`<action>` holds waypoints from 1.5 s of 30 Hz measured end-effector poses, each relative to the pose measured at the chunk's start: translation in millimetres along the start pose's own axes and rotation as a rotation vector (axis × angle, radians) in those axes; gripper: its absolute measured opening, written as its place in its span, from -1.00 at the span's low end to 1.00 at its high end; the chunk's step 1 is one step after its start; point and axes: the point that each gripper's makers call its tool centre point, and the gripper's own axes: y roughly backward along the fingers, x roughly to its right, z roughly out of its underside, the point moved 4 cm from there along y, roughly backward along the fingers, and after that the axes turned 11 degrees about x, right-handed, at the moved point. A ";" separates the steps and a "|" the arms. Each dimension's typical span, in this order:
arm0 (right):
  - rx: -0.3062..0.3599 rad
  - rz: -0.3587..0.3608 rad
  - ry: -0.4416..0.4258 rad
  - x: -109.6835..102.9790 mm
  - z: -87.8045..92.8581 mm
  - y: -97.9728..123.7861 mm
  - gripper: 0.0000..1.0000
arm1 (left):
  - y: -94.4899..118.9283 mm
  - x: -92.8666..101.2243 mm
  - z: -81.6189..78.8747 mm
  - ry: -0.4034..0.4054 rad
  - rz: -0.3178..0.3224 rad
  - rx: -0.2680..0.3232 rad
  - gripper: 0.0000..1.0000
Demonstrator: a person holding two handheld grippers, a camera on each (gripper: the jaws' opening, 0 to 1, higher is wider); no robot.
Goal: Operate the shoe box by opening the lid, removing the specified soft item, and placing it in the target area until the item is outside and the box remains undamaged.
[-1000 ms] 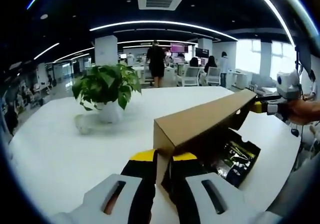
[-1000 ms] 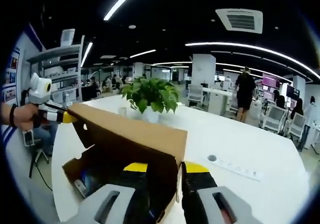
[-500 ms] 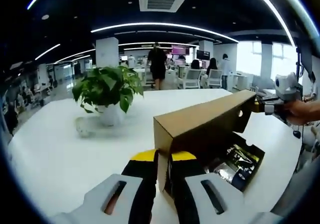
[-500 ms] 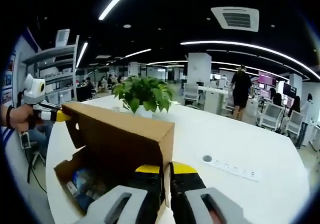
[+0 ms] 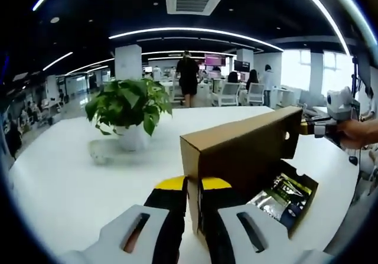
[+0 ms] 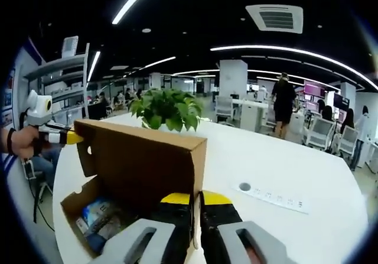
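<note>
Setting: I am working at a white table [image 5: 71, 175] in an open-plan office, a potted plant [image 5: 127, 107] standing behind the box.
Box: 1 cardboard shoe box [image 6: 88, 208]; its lid [image 5: 242, 149] is standing raised, hinged at the far side.
Left gripper [image 5: 193, 187]: jaws are clamping 1 lid corner.
Right gripper [image 6: 196, 200]: jaws are pinching the opposite corner.
Soft item: several glossy packets [image 5: 282, 194] are lying inside; exact count unclear.
Handling: I judge them light, limp, slippery; I would grip a packet edge. The thin cardboard creases easily.
</note>
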 end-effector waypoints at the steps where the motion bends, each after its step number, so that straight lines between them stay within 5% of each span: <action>1: -0.001 0.000 0.000 1.0 0.4 -1.5 -1.00 | -1.1 -0.7 0.1 0.001 0.000 -0.001 -0.89; 22: -0.061 0.003 -0.011 11.2 22.1 -19.2 -1.00 | -17.8 -7.1 15.4 -0.026 -0.002 -0.045 -0.90; 45: -0.135 -0.004 -0.037 11.1 56.5 -26.5 -1.00 | -24.8 -8.1 54.0 -0.008 -0.011 -0.135 -0.91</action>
